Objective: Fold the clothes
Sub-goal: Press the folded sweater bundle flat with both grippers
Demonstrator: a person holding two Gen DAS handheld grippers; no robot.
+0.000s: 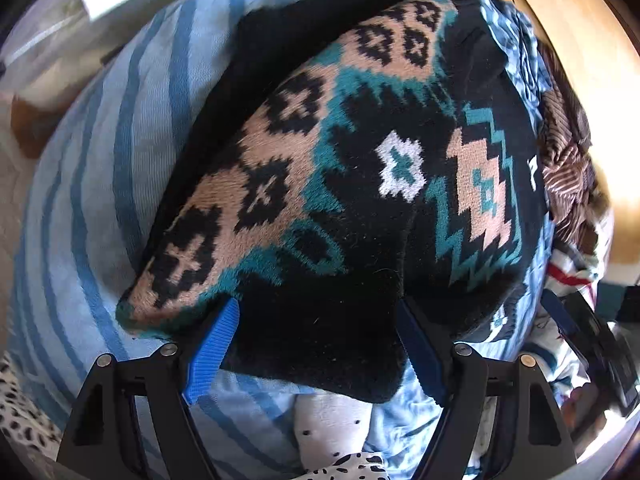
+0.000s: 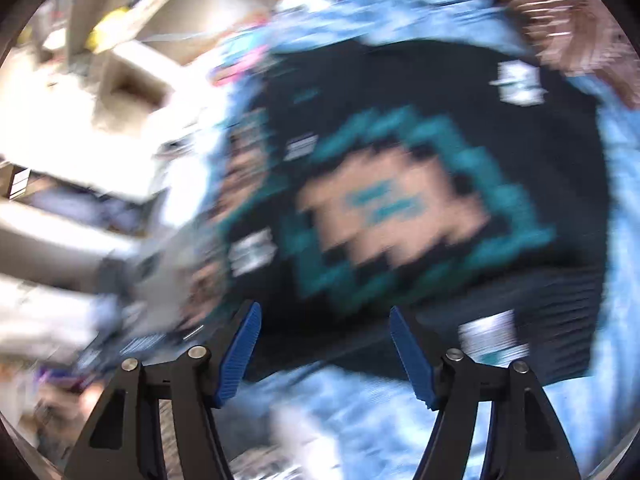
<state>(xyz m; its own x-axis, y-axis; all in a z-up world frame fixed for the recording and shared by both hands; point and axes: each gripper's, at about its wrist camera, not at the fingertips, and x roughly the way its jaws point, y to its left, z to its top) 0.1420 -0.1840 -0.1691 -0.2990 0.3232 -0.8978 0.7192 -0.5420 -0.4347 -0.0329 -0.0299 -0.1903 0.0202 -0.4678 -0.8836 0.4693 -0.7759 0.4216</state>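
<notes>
A folded fleece garment [image 1: 360,168], black with teal, tan and white geometric patterns, lies on a light blue striped cloth [image 1: 120,200]. My left gripper [image 1: 318,304] points down at the garment's near side. Its blue pads [image 1: 212,352] stand wide apart, with the garment's plain black edge [image 1: 320,332] lying between them, and I see no squeeze on the fabric. The right wrist view is smeared by motion. There the same garment [image 2: 400,200] fills the middle, and my right gripper [image 2: 324,307] hovers over its near edge, open, with nothing clamped between the pads.
A brown striped garment [image 1: 568,152] lies just right of the fleece. White spotted fabric [image 1: 332,420] and a leopard-print cloth [image 1: 20,412] lie near the left fingers. Pale wood [image 1: 580,20] shows at the top right. Blurred shelves and boxes [image 2: 100,80] stand to the left in the right view.
</notes>
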